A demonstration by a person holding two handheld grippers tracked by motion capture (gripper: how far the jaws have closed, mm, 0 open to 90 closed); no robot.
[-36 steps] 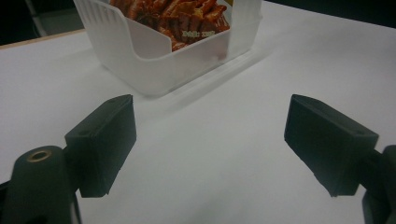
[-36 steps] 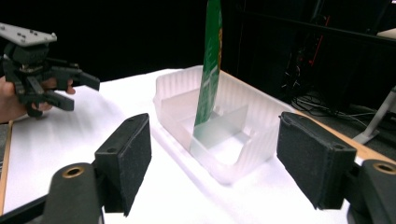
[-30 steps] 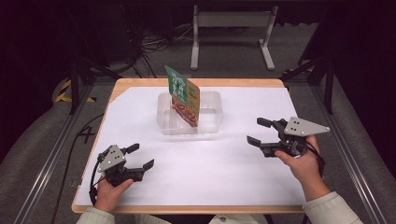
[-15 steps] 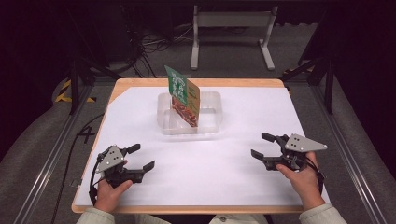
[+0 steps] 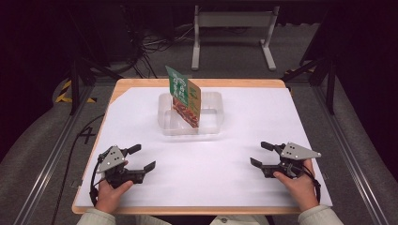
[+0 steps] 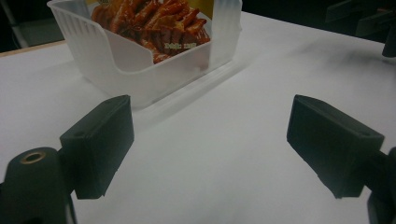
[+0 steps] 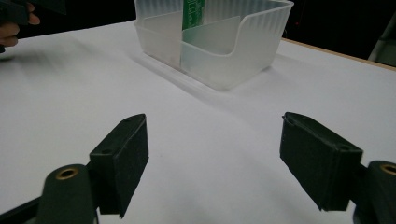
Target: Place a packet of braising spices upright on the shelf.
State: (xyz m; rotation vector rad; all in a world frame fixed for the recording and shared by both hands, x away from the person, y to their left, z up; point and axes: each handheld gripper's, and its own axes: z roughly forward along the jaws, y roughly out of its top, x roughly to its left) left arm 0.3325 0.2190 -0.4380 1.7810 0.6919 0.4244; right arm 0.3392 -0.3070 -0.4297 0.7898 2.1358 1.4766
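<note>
Green packet [image 5: 183,96] top from above; left claw [image 6: 210,140] sees printed snacks.

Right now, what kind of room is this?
Probably a lab or recording studio, not a home: a table covered in white paper, dark surroundings with cables on the floor, and a person holding a gripper in each hand.
</note>
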